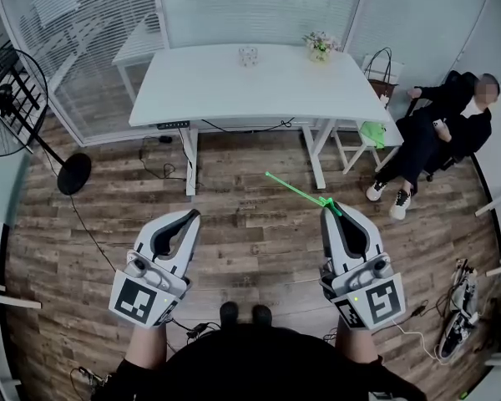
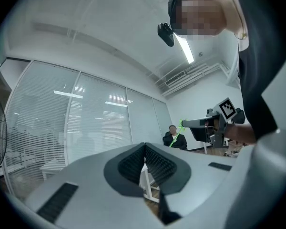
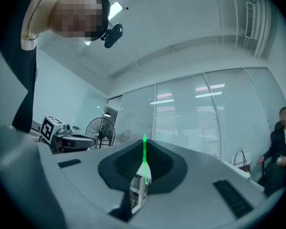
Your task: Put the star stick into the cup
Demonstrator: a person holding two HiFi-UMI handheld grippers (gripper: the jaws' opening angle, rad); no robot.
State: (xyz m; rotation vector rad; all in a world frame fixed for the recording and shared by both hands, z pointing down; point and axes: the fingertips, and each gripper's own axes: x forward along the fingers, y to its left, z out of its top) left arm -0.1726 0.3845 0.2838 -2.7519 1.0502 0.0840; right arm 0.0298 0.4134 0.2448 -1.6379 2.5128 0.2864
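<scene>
Right gripper (image 1: pixel 328 211) has its jaws pinched shut on the star stick (image 1: pixel 296 190), with the ribbed dark pads biting a thin shaft of glowing green plastic. A wider green bit sits right at the tips (probably the star head, too small to be sure). From there the stick runs straight out ahead of the jaws, slanting towards the left gripper's side, free end in the air.

Left gripper (image 1: pixel 192 217) has its jaws closed on nothing, and it is level with its partner and well apart from it.

The cup (image 1: pixel 248 55) is well ahead of both, a small pale cylinder upright on the smooth white table (image 1: pixel 200 90). It lies roughly along the stick's own line. The right hand does the carrying, and I judge the long axis must tip upright over that narrow mouth.
</scene>
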